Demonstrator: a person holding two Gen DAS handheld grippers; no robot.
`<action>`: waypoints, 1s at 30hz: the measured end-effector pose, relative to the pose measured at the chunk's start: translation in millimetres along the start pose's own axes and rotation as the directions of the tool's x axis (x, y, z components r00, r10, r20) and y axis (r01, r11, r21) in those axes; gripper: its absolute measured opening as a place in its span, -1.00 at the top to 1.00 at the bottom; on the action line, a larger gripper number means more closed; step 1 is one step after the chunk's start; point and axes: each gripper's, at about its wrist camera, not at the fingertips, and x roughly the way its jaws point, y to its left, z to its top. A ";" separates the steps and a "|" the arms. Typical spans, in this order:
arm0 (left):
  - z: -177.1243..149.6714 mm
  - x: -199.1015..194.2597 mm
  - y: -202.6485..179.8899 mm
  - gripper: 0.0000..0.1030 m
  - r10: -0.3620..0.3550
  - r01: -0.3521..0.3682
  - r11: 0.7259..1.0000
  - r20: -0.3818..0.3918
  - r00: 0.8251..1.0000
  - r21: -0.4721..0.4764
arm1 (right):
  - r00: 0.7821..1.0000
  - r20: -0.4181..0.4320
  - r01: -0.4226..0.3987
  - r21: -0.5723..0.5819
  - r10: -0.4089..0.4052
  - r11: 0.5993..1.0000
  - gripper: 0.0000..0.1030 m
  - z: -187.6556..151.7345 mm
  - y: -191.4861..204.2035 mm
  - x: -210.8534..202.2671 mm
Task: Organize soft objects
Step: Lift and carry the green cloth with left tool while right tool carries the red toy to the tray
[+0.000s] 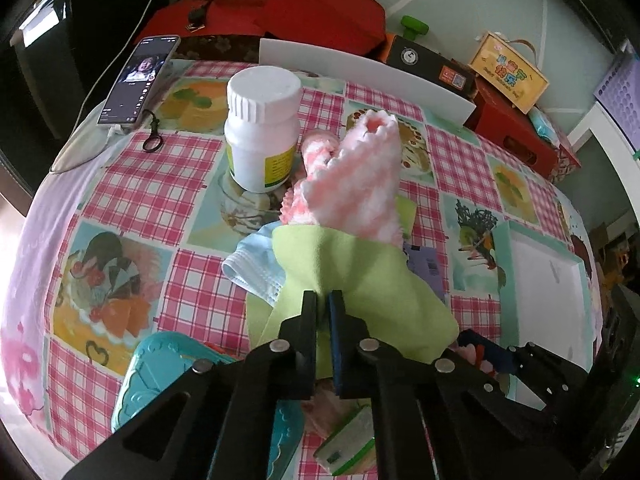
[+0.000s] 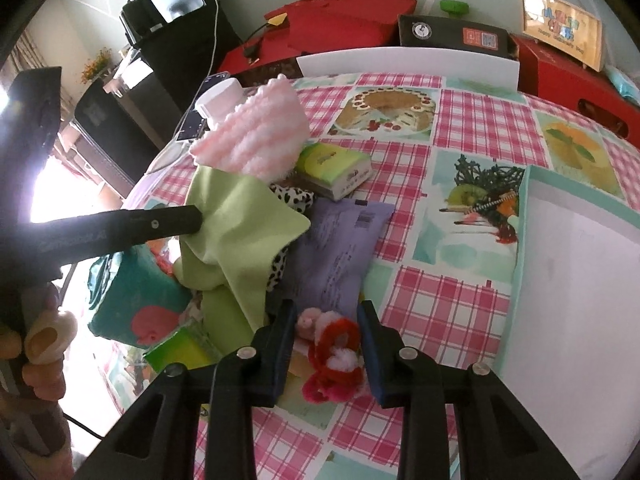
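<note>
My left gripper (image 1: 322, 298) is shut on a fold of a light green cloth (image 1: 360, 272) near the table's front. A fluffy pink-and-white cloth (image 1: 360, 172) lies on the far end of the green one. In the right wrist view the left gripper (image 2: 192, 218) comes in from the left, pinching the green cloth (image 2: 240, 220) below the pink cloth (image 2: 256, 136). My right gripper (image 2: 326, 314) is shut on a red and pink fuzzy toy (image 2: 334, 352), its blue pads pressing both sides. A blue face mask (image 1: 256, 268) lies partly under the green cloth.
A white bottle (image 1: 262, 128) stands behind the pile, a phone (image 1: 138, 80) at the far left edge. A purple packet (image 2: 336, 248), tissue pack (image 2: 336, 168), cow-print item (image 2: 292, 198) and teal pouch (image 2: 136, 300) crowd the heap. A teal-rimmed white tray (image 2: 580, 280) lies right. Boxes line the back.
</note>
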 end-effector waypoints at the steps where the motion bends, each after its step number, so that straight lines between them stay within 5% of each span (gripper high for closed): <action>1: -0.7 -0.6 0.2 0.93 0.001 -0.001 1.000 0.004 1.000 -0.002 | 1.000 0.000 -0.002 0.000 0.002 1.000 0.34 -0.4 0.0 -0.2; 18: 0.1 -40.7 -1.9 0.96 0.000 0.000 1.000 0.118 0.993 -0.001 | 1.000 0.006 -0.007 0.039 0.007 0.999 0.45 1.8 -10.7 -8.5; 30: 6.5 -85.1 -15.0 0.97 -0.026 0.020 0.999 0.237 0.971 0.025 | 0.999 0.050 -0.014 0.048 0.012 0.999 0.51 7.5 -16.4 -26.3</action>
